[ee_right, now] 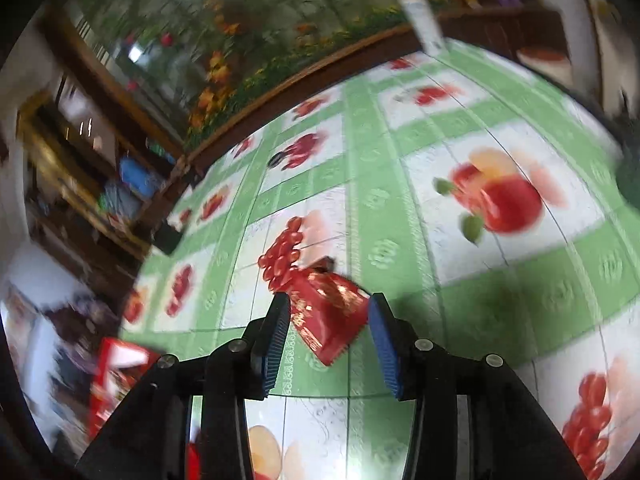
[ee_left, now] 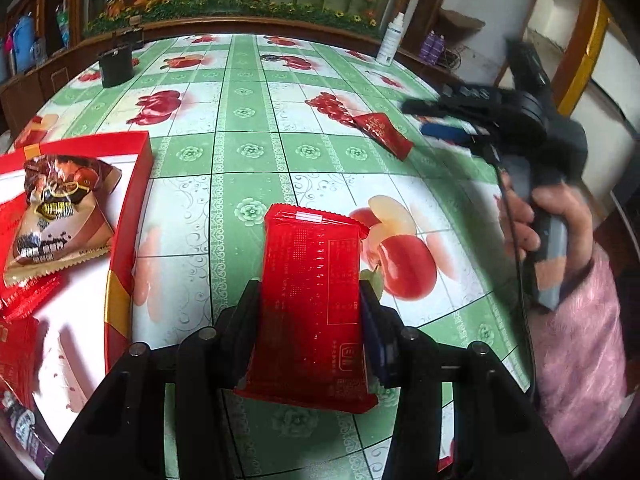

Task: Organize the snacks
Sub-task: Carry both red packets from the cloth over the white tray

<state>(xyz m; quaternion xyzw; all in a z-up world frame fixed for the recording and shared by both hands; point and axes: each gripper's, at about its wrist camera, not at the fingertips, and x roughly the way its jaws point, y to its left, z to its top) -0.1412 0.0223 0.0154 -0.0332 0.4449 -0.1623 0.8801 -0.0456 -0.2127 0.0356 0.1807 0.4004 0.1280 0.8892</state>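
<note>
Left wrist view: the left gripper (ee_left: 310,300) pinches a red snack packet (ee_left: 312,300) above the table (ee_left: 248,152), open cloth ahead, the red box (ee_left: 132,208) at the left edge. At right, a hand (ee_left: 536,216) tilts the right gripper (ee_right: 330,320) down, jaws spread, over another red packet (ee_right: 330,316).

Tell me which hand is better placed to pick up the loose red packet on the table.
Right. Its gripper is open, with the red packet between its fingers. The left gripper already grips another packet.
</note>
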